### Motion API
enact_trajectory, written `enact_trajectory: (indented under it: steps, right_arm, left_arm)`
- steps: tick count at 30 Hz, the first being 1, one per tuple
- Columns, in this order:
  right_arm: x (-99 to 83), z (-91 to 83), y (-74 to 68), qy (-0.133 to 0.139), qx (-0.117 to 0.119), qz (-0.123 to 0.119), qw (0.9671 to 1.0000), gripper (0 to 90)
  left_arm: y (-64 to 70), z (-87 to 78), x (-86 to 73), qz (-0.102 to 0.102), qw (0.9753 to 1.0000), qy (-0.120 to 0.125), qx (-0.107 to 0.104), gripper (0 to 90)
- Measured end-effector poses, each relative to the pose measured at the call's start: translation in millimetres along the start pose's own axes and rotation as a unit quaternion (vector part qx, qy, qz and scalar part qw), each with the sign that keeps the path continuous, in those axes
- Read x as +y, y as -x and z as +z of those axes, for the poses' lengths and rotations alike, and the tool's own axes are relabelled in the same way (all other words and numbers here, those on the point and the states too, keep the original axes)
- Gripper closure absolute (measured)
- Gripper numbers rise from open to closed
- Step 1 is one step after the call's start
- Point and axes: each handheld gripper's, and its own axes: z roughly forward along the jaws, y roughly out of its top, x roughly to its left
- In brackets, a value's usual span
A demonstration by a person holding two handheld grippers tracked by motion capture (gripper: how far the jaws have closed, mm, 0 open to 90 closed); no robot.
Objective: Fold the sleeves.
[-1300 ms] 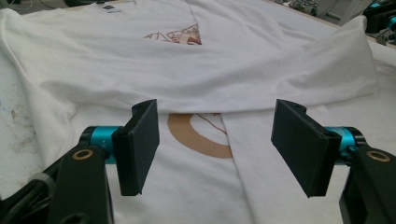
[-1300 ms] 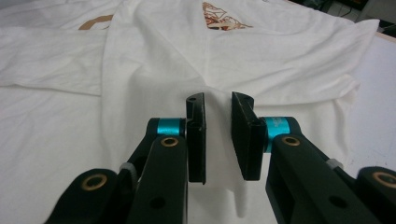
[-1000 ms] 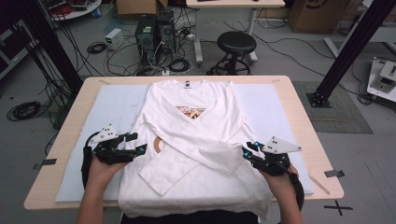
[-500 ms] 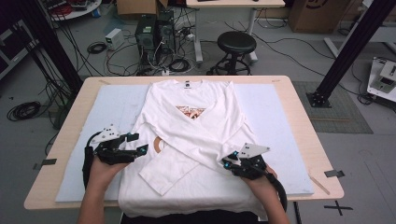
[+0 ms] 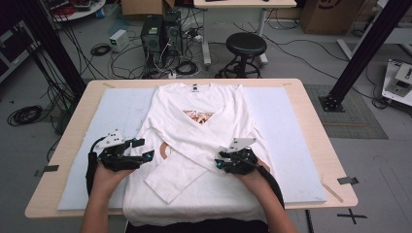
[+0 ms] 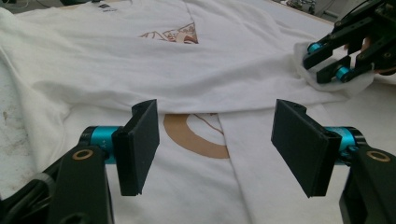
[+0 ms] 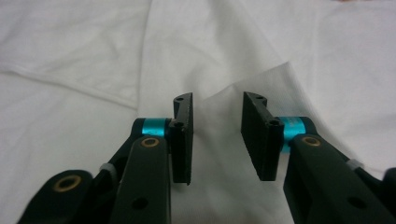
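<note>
A white long-sleeved cotton shirt with a small orange print on the chest (image 5: pixel 194 141) lies flat in the middle of the high view, on a pale blue-grey pad (image 5: pixel 286 131) that covers a light wooden table (image 5: pixel 316 116); its two sleeves are folded across the body and cross below the print.

The left gripper (image 5: pixel 141 150) sits at the lower left of that view, at the shirt's edge. In the left gripper view its jaws stand wide apart and released, with the orange print and the seam of a folded sleeve (image 6: pixel 219 135) lying between and beyond them, nothing pinched.

The right gripper (image 5: pixel 221 162) sits lower centre-right, over the crossed sleeve. In the right gripper view (image 7: pixel 217 135) its jaws are parted by a narrow gap, and a raised fold of white cloth (image 7: pixel 261 86) stands in that gap and just beyond the tips; whether the pads press it, I cannot tell.
</note>
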Motion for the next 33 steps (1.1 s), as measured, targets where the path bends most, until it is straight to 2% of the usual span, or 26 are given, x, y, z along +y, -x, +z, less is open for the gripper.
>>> enact_trajectory:
  steps: [3,7,9,12,15,18,20,23,28,29,30,31,32,33]
  right_arm:
    - [-2.5,-8.8,0.4,0.017,-0.001,0.005,0.9999,62.8]
    - [-10.1,-36.4,6.2,0.055,-0.019,0.019,0.9982,62.8]
    - [-15.5,-48.2,9.5,0.059,-0.031,0.024,0.9975,62.8]
    - [-24.8,-58.1,10.4,0.057,-0.037,0.029,0.9972,62.8]
    - [-32.1,-56.8,6.8,0.047,-0.030,0.023,0.9982,62.8]
    - [-35.4,-45.0,4.9,0.027,-0.016,0.015,0.9994,64.8]
    - [-36.0,-34.4,2.1,0.004,-0.006,-0.003,1.0000,73.7]
    - [-35.7,-29.8,0.7,0.003,-0.005,-0.013,0.9999,84.7]
    - [-36.9,-37.3,-2.3,0.006,-0.013,-0.012,0.9998,87.6]
    - [-38.4,-46.1,-4.9,0.013,-0.017,-0.010,0.9997,87.7]
    - [-38.4,-46.1,-4.9,0.013,-0.017,-0.010,0.9997,87.7]
    - [-40.2,-58.8,-7.1,0.024,-0.019,-0.007,0.9995,87.7]
    - [-40.2,-58.8,-7.1,0.024,-0.019,-0.007,0.9995,87.7]
    - [-41.3,-66.6,-8.2,0.030,-0.021,-0.006,0.9993,87.7]
  left_arm:
    - [-0.8,-0.8,-0.3,0.000,1.0000,0.000,0.001,32.4]
    - [-0.8,-1.6,-0.3,-0.002,1.0000,0.002,0.002,32.4]
    - [-0.8,-1.6,-0.3,-0.002,1.0000,0.002,0.002,32.4]
    - [-0.3,-0.6,-0.3,-0.002,1.0000,0.002,0.001,32.3]
    - [0.4,0.8,-0.2,-0.003,1.0000,-0.001,0.002,32.3]
    - [1.2,2.4,0.1,0.000,1.0000,-0.003,-0.001,32.4]
    - [2.0,3.1,0.1,0.001,1.0000,-0.002,-0.001,32.3]
    - [1.6,2.7,0.2,0.001,1.0000,-0.003,-0.002,32.3]
    - [0.7,1.6,0.0,-0.001,1.0000,-0.002,0.000,32.4]
    - [0.6,1.3,0.0,-0.001,1.0000,-0.001,0.000,32.3]
    - [0.6,1.0,0.1,-0.001,1.0000,0.001,0.000,32.3]
    - [0.6,0.5,0.2,-0.002,1.0000,0.001,0.000,32.3]
    - [0.6,0.2,0.3,-0.003,1.0000,0.003,0.000,32.3]
    - [0.3,-0.4,0.5,-0.001,1.0000,0.002,0.000,32.3]
